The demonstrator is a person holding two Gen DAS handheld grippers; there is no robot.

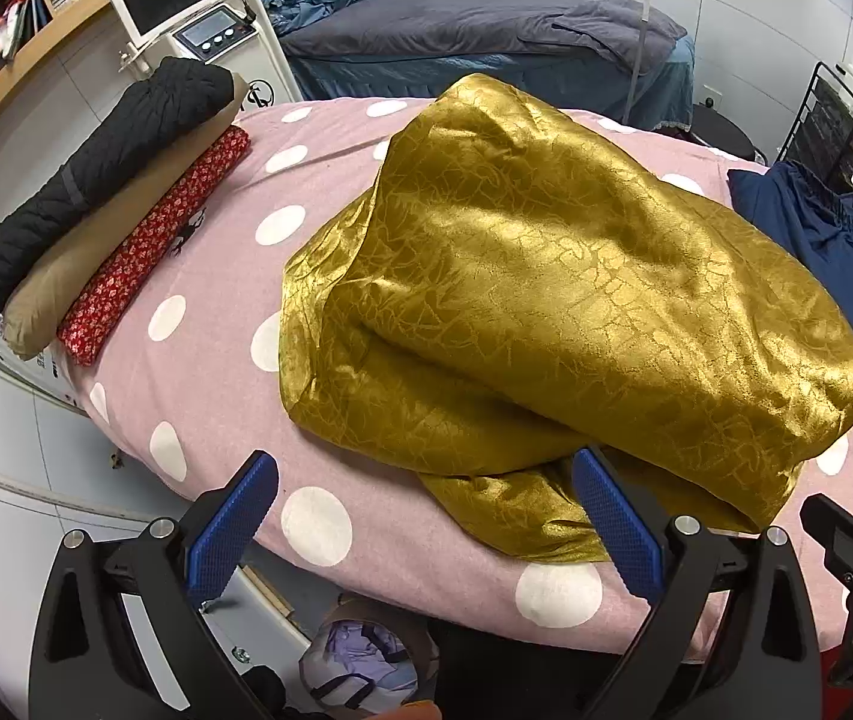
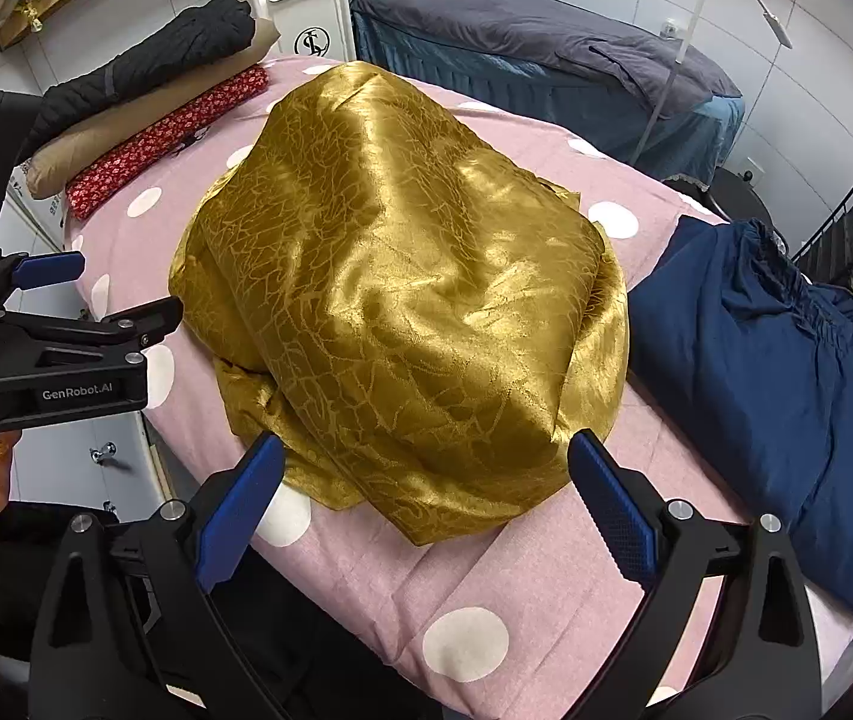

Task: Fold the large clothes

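Note:
A shiny gold garment (image 1: pixel 546 300) lies in a loose, partly folded heap on the pink polka-dot table cover (image 1: pixel 216 372); it also shows in the right wrist view (image 2: pixel 402 300). My left gripper (image 1: pixel 426 474) is open and empty, hovering at the near edge just in front of the garment's lower hem. My right gripper (image 2: pixel 426 462) is open and empty, its fingers straddling the garment's near edge from above. The left gripper's body also shows at the left of the right wrist view (image 2: pixel 66 354).
A navy garment (image 2: pixel 786 408) lies to the right. Folded black (image 1: pixel 102 174), tan and red patterned (image 1: pixel 156 246) clothes are stacked at the far left. Behind stand a white machine (image 1: pixel 210 30) and a bed with grey bedding (image 1: pixel 486 30).

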